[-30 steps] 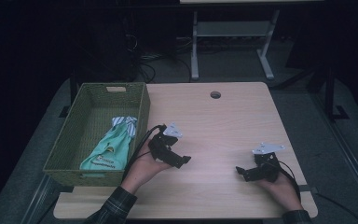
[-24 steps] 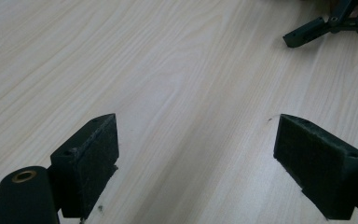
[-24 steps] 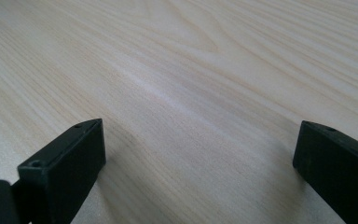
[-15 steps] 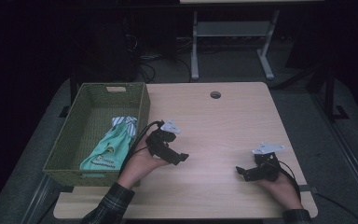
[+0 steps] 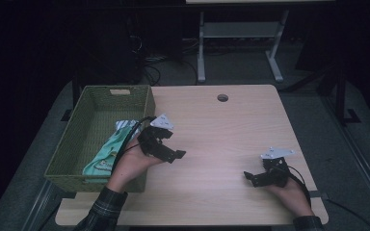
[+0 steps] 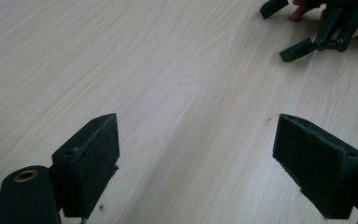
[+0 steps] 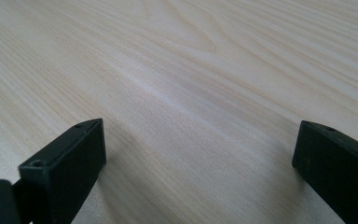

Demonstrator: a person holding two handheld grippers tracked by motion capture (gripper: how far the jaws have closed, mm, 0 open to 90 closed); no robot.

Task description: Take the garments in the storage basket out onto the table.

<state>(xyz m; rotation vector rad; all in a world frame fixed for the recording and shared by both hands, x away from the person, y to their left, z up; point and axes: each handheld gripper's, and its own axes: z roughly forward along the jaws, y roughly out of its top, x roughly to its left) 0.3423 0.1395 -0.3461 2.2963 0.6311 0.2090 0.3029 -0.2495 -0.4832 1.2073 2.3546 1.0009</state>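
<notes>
- On the left side of the table (image 5: 212, 130) stands a green woven basket (image 5: 101, 96), and inside it lies a bundle of pale green and striped cloth (image 5: 107, 153), reaching from the middle toward the near wall.
- The left claw (image 5: 171, 153) hovers just beside the basket's right wall, above bare wood, its jaws spread wide and holding nothing; in the left gripper view (image 6: 198, 154) there is only wood grain between them.
- The right claw (image 5: 256, 177) rests low near the right front part of the table, well apart from the basket. Its jaws are also spread wide and empty, with plain wood between them in the right gripper view (image 7: 198, 158).
- From the left gripper view, the right claw (image 6: 307, 37) can be seen farther off across the table, pointing inward.
- As I judge it, the work concerns the cloth, and it sits in the basket with neither claw touching it.
- Whether it goes in or comes out I cannot tell; if it must come out, everything remains to be done, starting with the left claw reaching over the basket wall.
</notes>
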